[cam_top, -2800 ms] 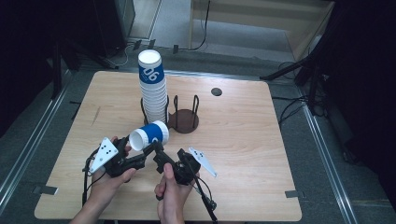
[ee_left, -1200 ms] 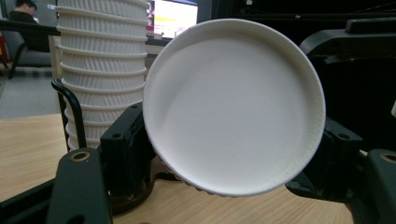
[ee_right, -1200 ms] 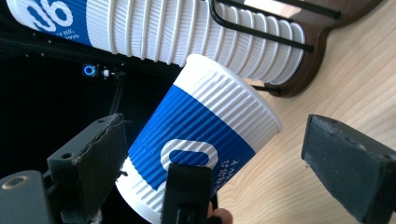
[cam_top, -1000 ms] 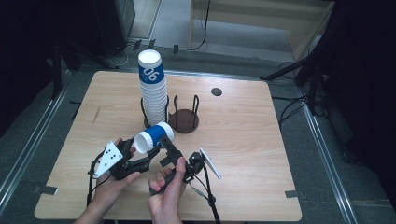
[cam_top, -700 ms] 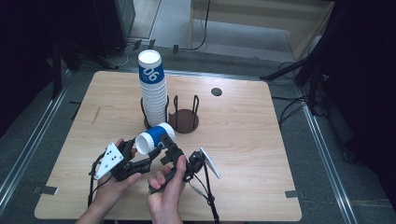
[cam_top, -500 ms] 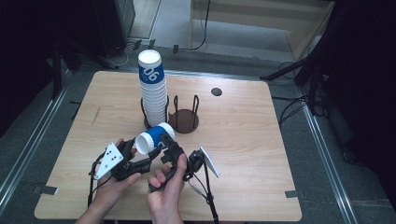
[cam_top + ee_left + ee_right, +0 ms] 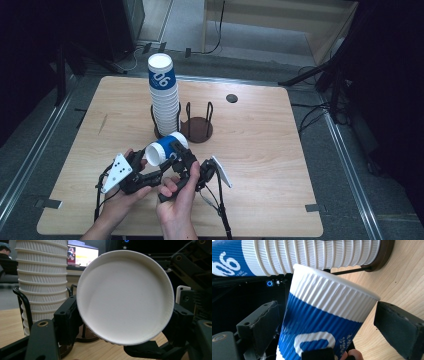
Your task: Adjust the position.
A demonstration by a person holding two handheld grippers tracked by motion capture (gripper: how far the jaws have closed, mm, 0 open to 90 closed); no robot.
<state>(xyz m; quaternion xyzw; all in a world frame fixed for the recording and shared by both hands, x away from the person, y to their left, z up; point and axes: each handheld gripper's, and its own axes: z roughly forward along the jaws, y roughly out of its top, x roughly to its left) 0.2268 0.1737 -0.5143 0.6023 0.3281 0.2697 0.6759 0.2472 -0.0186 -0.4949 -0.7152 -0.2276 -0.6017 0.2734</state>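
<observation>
Right gripper (image 7: 182,155) has closed in on the cup (image 7: 161,150) since earlier, jaws apart straddling its blue wall without touching, while left gripper (image 7: 145,170) holds it clamped, tilted above the table (image 7: 280,150) before the cup stack (image 7: 164,95).

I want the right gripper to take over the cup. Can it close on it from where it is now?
Probably yes: the right gripper has its jaws open either side of the blue-and-white cup, nothing between; the left gripper holds the cup.
</observation>
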